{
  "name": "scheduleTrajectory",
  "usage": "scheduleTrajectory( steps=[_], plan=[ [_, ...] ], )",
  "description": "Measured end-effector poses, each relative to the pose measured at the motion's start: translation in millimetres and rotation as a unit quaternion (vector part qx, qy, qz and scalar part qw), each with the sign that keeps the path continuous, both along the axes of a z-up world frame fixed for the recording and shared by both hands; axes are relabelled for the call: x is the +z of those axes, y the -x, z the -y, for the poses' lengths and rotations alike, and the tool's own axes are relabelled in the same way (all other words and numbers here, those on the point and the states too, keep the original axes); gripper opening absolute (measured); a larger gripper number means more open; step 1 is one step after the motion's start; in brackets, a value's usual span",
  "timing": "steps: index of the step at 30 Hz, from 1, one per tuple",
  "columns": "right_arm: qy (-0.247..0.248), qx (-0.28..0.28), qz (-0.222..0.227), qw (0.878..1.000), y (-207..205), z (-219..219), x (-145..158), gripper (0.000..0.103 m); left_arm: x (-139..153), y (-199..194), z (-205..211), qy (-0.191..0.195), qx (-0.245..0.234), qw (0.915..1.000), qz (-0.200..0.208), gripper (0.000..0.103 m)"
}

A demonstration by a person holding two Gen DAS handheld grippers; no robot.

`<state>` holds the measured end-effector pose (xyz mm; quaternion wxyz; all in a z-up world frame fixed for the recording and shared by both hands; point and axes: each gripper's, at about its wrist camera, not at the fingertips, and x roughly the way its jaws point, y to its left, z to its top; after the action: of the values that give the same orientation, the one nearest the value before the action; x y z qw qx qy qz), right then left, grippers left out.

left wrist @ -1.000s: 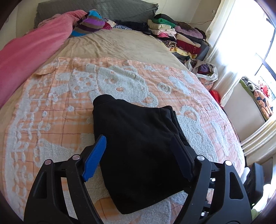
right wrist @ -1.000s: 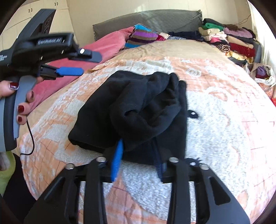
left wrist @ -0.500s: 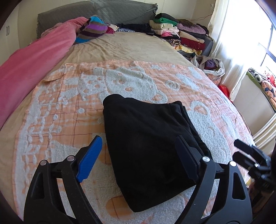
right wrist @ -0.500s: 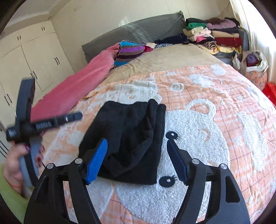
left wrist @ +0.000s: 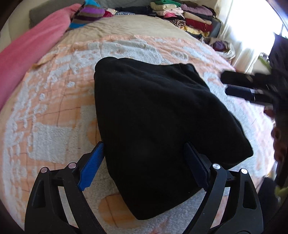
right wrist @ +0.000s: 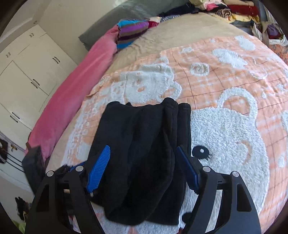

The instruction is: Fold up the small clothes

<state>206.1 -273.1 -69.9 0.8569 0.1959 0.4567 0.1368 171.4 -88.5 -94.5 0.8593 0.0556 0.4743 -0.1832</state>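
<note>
Two grippers stand with their jaws apart over one folded black garment (left wrist: 158,115). In the left wrist view, the left gripper (left wrist: 144,165) fills the lower part of the frame, its blue pads (left wrist: 91,167) spread wide on either side of the garment's near end; whether they touch the cloth cannot be told. The garment lies in the middle of the frame, a thick dark bundle running from the lower centre up toward the upper middle. At the right edge the right gripper (left wrist: 239,86) shows as a blurred dark shape just beside the garment's right side. In the right wrist view, the right gripper (right wrist: 144,167) sits at the bottom of the frame, jaws likewise wide, with the garment (right wrist: 144,153) lying between them and stretching up to the centre, its stacked folded edges toward the right. Beneath it spreads an orange-and-white bear blanket (right wrist: 234,126) covering the bed. A pink quilt (right wrist: 75,93) runs along the left, a striped cloth (right wrist: 131,30) lies at the upper middle, and stacked folded clothes (left wrist: 180,16) sit at the top of the left wrist view.
</note>
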Motion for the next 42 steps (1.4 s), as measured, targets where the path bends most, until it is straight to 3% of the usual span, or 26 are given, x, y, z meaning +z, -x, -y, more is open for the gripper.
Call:
scheduleTrajectory(
  steps=[5, 6, 7, 8, 9, 10, 15, 22, 30, 33, 35, 37, 39, 42],
  plan=[
    [0.033, 0.004, -0.05, 0.998, -32.1, -14.1, -31.6, 0.076, 0.9, 0.6, -1.2, 0.003, -0.002, 1.0, 0.001, 0.082],
    [0.03, 0.01, -0.055, 0.998, -33.8, -16.3, -35.5, 0.069, 1.0, 0.8, -1.6, 0.003, -0.002, 1.0, 0.001, 0.082],
    [0.036, 0.015, -0.055, 0.998, -33.9, -19.1, -37.0, 0.051, 1.1, 1.1, -1.6, 0.002, -0.003, 1.0, 0.001, 0.082],
    [0.048, 0.02, -0.051, 0.997, -34.0, -21.0, -36.1, 0.044, 1.5, 0.6, -0.8, 0.002, -0.004, 1.0, 0.002, 0.082],
    [0.057, 0.031, -0.04, 0.997, -31.4, -22.8, -31.4, 0.028, 2.4, 0.3, -0.3, 0.003, -0.004, 1.0, 0.002, 0.082],
    [0.06, 0.037, -0.03, 0.997, -29.6, -23.3, -25.9, 0.024, 3.4, 0.1, 0.1, 0.004, -0.004, 1.0, 0.002, 0.083],
    [0.083, 0.038, 0.032, 0.995, -17.3, -13.5, 1.6, 0.016, 11.1, 1.3, -1.4, 0.02, -0.007, 0.9998, 0.003, 0.083],
    [0.119, 0.031, -0.004, 0.992, -29.3, -8.4, -29.2, 0.016, 0.7, -0.2, 0.9, 0.017, -0.014, 0.9997, -0.012, 0.083],
    [0.153, 0.033, 0.005, 0.988, -26.6, -14.7, -32.4, 0.023, -2.8, -1.1, 1.6, 0.016, -0.014, 0.9997, -0.016, 0.084],
    [0.14, 0.018, 0.014, 0.99, -20.2, -8.6, -24.2, 0.039, -2.4, -1.3, 1.2, 0.016, -0.013, 0.9996, -0.017, 0.084],
    [0.129, 0.012, 0.021, 0.991, -14.7, -4.5, -19.3, 0.041, -2.0, -0.5, 0.5, 0.017, -0.011, 0.9997, -0.017, 0.085],
    [0.118, 0.01, 0.032, 0.992, -7.8, -1.3, -13.3, 0.059, -1.5, -2.5, 0.9, 0.017, -0.01, 0.9996, -0.018, 0.085],
    [0.107, 0.005, 0.046, 0.993, 1.2, 2.2, -5.5, 0.067, -0.2, -1.5, 1.1, 0.017, -0.01, 0.9996, -0.017, 0.085],
    [0.095, -0.001, 0.063, 0.993, 15.5, 5.1, 8.5, 0.087, 1.5, -0.7, 0.9, 0.017, -0.01, 0.9997, -0.016, 0.085]
  ],
)
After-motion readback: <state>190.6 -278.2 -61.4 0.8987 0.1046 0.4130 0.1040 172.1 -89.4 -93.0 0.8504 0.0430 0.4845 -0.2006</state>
